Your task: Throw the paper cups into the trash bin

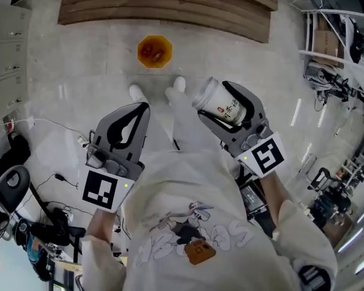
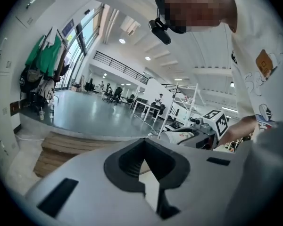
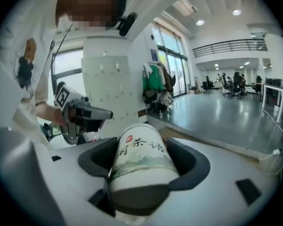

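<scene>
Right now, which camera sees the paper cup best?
The right gripper view. The paper cup fills its middle, clamped between the jaws, with its print clear. The head view shows the paper cup smaller and tilted. The left gripper view catches only a small, partly hidden bit.

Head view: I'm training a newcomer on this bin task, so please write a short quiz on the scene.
1. True or false: the left gripper holds something.
2. The bin on the floor is: A orange, B blue, C black.
3. Fill in: the right gripper is shut on a paper ____.
Key: 1 false; 2 A; 3 cup.
</scene>
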The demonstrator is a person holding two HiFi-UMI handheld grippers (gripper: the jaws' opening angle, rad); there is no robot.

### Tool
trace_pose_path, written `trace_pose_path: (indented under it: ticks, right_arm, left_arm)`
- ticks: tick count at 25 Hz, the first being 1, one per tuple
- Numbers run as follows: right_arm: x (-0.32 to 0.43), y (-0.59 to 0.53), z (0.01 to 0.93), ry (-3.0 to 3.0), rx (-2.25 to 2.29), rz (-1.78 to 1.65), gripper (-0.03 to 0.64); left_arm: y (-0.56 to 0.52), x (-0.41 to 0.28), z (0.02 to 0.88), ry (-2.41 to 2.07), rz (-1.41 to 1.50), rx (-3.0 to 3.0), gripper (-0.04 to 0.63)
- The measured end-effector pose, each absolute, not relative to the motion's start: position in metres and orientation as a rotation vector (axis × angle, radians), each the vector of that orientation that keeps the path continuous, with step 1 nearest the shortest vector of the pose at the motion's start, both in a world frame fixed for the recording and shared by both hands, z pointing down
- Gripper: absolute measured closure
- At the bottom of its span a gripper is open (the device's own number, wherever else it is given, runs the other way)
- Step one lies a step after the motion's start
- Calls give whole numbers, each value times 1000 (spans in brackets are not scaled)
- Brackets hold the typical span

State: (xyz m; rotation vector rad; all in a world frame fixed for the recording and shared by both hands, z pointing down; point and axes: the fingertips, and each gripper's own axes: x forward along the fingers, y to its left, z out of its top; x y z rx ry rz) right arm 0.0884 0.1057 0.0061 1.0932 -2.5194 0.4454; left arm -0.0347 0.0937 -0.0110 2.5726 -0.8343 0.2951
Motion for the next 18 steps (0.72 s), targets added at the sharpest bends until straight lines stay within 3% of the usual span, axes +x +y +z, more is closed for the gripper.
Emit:
trace_pose_path:
  ticks: [8, 18]
  right_arm:
    - [75, 49, 145, -2448, 667, 344, 282]
    - [59, 30, 319, -2403, 500, 319, 282]
  left_arm:
    - [61, -12, 112, -920, 352, 2419, 592]
    - [45, 6, 296, -1011, 463, 2376, 592]
